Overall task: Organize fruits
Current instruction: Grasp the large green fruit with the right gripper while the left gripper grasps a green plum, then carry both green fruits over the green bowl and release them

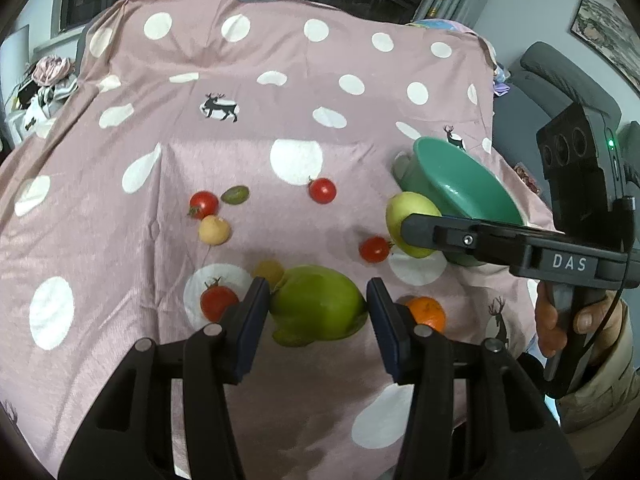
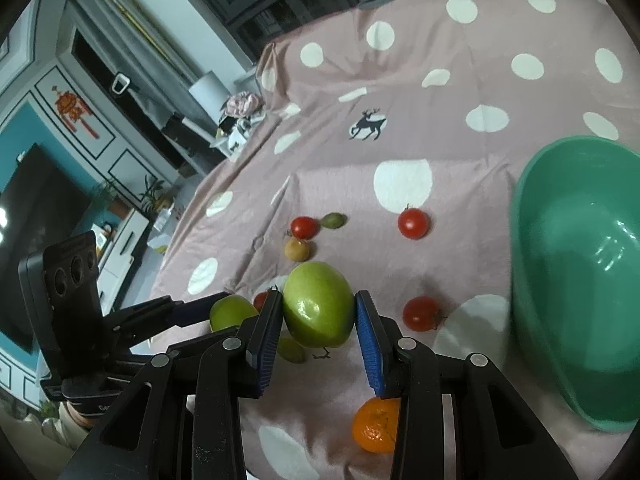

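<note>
Two fisheye cameras, one on each hand-held gripper, look forward and down along their jaws at a cloth (image 1: 240,152) with white dots. The left view sits close above the left gripper (image 1: 318,308), facing the far edge of the cloth, with the right gripper (image 1: 416,236) entering from its right side. The right view rides just behind the right gripper's jaws, tilted, facing the cloth and a room wall at left, with the left gripper showing low at its left. Both views share the scattered fruit, the deer print (image 2: 368,124) and the bowl (image 2: 532,280).
</note>
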Demonstrator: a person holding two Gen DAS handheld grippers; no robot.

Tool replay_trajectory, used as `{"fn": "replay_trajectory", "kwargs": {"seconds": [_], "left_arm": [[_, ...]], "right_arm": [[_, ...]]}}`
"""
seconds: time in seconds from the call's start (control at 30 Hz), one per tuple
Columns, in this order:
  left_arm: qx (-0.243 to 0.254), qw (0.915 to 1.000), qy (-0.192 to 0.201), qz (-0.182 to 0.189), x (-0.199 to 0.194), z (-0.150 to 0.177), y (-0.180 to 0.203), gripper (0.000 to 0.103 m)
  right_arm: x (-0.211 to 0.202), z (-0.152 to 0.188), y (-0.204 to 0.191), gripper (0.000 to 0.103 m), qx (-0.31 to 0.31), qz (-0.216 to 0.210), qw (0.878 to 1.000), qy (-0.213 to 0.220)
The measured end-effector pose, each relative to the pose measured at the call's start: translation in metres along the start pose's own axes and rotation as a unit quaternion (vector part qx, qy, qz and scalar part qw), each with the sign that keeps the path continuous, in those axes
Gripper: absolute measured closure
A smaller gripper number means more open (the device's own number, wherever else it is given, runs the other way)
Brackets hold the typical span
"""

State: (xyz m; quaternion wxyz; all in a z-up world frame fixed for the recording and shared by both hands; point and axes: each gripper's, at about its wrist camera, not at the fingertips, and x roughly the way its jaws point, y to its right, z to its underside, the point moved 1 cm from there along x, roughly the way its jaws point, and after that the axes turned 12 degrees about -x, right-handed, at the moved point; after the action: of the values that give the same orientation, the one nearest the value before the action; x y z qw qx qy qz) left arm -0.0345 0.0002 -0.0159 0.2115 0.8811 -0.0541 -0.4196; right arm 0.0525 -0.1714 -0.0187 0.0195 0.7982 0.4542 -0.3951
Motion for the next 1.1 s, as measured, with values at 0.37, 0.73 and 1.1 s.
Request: {"fn": "replay_trajectory", "kwargs": {"seconds": [0.37, 0.73, 1.1], "left_arm": [[0.028, 0.9995, 0.009, 0.010, 0.001, -0.014, 0.027, 0.053], [0.068, 0.9969, 0.018, 0.036, 0.010, -0.038, 0.074, 0.053], [0.123, 0.9904, -0.002, 0.064, 0.051, -0.051, 0.137, 0.053]], "right_arm": [[-0.036, 0.001, 0.021, 0.064, 0.022, 0.018, 0.999, 0.044], [-0.078, 0.016, 0.063, 0.064, 0.069, 0.053, 0.992, 0.090], [-0.110, 0.038, 0.102, 0.064, 0.109, 0.102, 0.983, 0.109]]}}
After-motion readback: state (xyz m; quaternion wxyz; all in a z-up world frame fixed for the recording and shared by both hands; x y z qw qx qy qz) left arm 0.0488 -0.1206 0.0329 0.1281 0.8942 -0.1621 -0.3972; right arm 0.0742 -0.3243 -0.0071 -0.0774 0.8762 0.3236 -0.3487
